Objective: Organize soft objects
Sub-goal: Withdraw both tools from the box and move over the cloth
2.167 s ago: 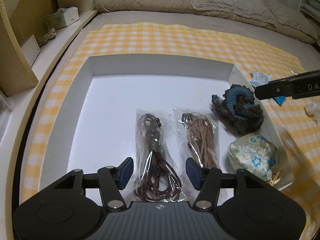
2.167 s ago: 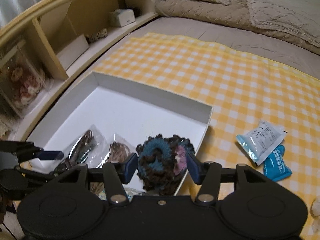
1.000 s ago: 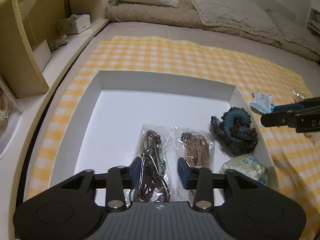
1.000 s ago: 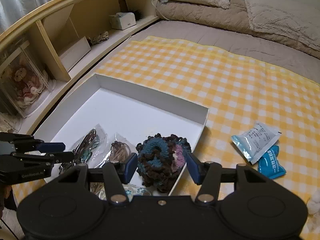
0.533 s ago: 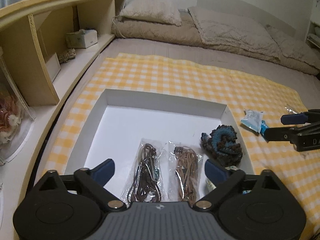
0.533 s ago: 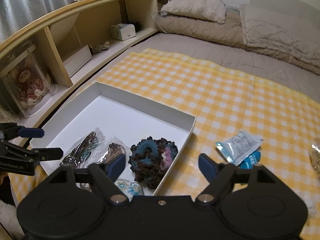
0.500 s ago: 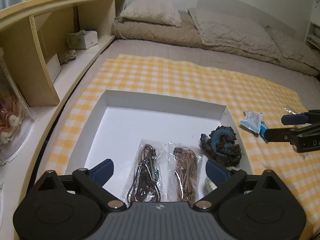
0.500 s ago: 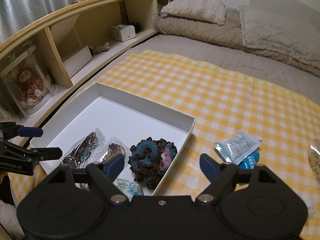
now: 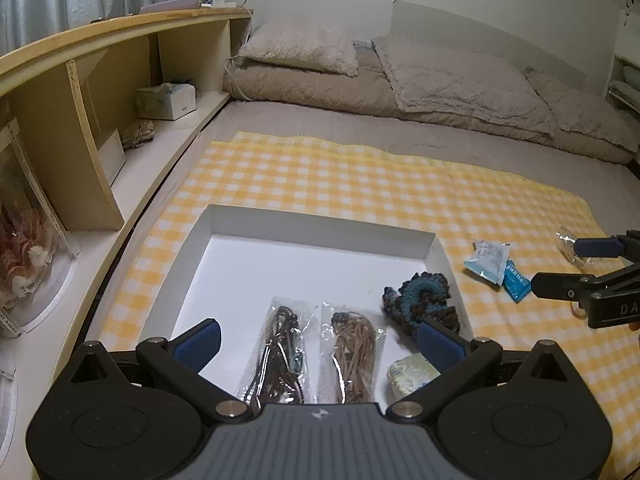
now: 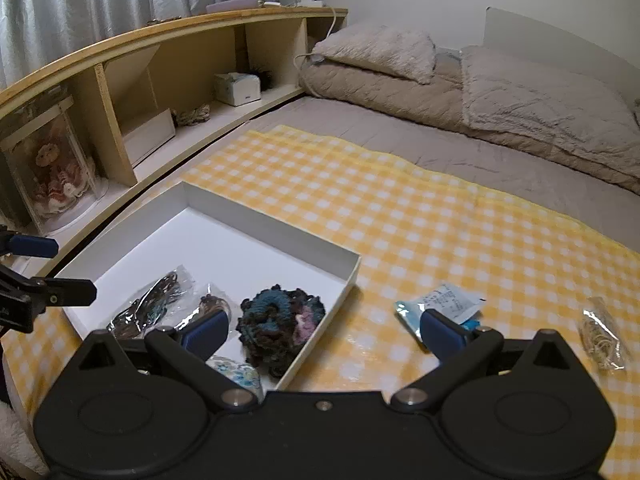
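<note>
A white box [image 9: 320,228] [image 10: 280,226] lies on a yellow checked cloth [image 9: 340,176]. In it lie two bagged cords [image 9: 280,356] [image 9: 352,352], a blue-brown crocheted piece [image 9: 420,300] [image 10: 280,320] and a floral pouch [image 9: 408,372] [image 10: 236,372]. My left gripper [image 9: 318,340] is open and empty, held above the box's near edge. My right gripper [image 10: 322,330] is open and empty, above the box's right wall; it also shows in the left wrist view [image 9: 576,268]. Outside the box lie a white-blue packet [image 10: 440,304] [image 9: 488,260], a blue packet [image 9: 514,280] and a bagged bundle [image 10: 600,332].
A wooden shelf unit [image 9: 80,92] runs along the left with a tissue box [image 9: 166,100], rope coil [image 9: 138,136] and a doll in a clear case [image 10: 52,168]. Beige bedding and pillows [image 9: 400,76] lie at the back.
Both grippers have opened wide and pulled back and up from the box. The crocheted piece and bagged cords stay in the box.
</note>
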`<state>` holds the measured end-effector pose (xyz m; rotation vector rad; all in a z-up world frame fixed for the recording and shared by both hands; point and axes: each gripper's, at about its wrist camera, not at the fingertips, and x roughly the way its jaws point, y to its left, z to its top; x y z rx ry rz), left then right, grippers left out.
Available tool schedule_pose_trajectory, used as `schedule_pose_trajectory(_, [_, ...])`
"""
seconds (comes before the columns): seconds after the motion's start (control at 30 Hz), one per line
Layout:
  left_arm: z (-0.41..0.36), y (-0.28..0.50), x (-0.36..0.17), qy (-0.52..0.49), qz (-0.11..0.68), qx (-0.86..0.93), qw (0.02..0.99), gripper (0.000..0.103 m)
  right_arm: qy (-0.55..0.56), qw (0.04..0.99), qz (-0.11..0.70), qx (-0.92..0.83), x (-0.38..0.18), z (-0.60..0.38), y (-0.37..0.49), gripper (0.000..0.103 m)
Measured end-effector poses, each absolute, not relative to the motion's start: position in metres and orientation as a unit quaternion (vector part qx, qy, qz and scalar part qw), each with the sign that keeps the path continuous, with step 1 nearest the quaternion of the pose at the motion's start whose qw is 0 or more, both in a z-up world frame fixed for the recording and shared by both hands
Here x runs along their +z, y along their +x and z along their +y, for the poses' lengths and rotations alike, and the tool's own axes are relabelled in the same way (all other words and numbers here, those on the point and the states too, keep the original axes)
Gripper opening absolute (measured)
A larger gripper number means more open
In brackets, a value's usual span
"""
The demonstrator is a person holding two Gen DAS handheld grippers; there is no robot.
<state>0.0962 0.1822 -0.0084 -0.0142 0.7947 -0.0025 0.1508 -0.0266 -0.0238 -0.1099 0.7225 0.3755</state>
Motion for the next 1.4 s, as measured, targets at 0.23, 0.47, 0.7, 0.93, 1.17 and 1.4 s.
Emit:
schedule_pose_trajectory(0.23, [0.168, 0.1, -0.002, -0.001, 0.376, -0.006, 0.926, 0.103, -0.048, 0.921, 0.345, 0.174, -0.017, -0.039, 0.145, 0.103])
schedule_pose_trajectory(0.47, [0.147, 0.108, 0.002, 0.0, 0.366, -0.022, 0.93, 0.103, -0.041, 0.926, 0.34, 0.159, -0.013, -0.058, 0.138, 0.103])
schedule_pose_trajectory(0.7, [0.117, 0.118, 0.002, 0.008, 0.361, -0.043, 0.931, 0.103, -0.025, 0.931, 0.336, 0.137, -0.009, -0.087, 0.133, 0.103])
schedule_pose_trajectory(0.93, [0.086, 0.128, 0.002, 0.016, 0.356, -0.066, 0.932, 0.103, -0.005, 0.938, 0.33, 0.109, -0.003, -0.122, 0.124, 0.103])
schedule_pose_trajectory(1.17, [0.055, 0.14, 0.002, 0.031, 0.348, -0.085, 0.933, 0.103, 0.02, 0.943, 0.323, 0.075, 0.001, -0.164, 0.115, 0.103])
schedule_pose_trajectory(1.4, [0.021, 0.16, -0.004, 0.052, 0.348, -0.108, 0.93, 0.103, 0.047, 0.946, 0.32, 0.026, 0.0, -0.21, 0.109, 0.103])
